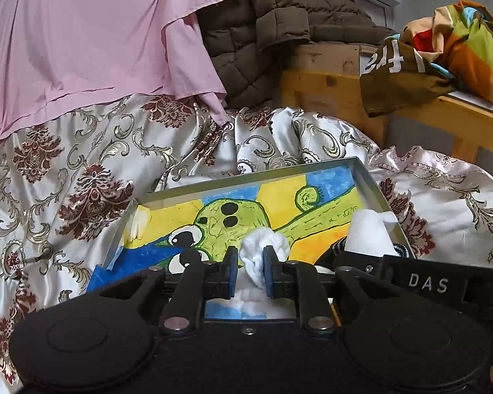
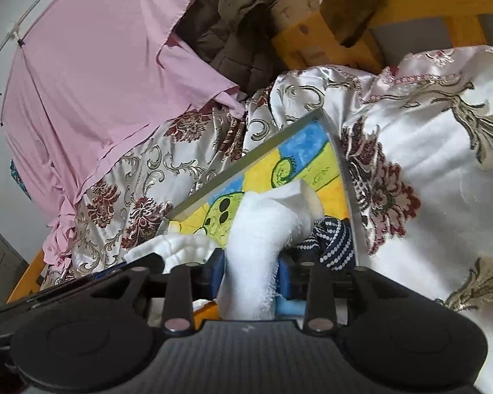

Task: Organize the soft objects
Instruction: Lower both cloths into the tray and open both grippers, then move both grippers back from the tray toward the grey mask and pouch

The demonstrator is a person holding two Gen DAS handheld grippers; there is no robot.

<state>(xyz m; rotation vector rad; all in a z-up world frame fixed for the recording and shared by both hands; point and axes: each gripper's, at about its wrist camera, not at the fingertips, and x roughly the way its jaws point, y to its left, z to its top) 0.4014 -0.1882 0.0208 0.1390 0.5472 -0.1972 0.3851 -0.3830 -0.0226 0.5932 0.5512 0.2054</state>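
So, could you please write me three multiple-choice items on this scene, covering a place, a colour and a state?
1. Where is the dotted sock?
A. on the pink sheet
B. in the tray
C. on the wooden frame

2. What colour is the cloth between the right gripper's fingers?
A. white
B. red
C. brown

3. How is the sheet arranged?
A. folded in a neat stack
B. rolled up
C. hanging loose over the bedspread

Key: 1 B, the sock sits against the tray's right wall. 2 A, the cloth is plain white. 3 C, the sheet drapes down in loose folds.
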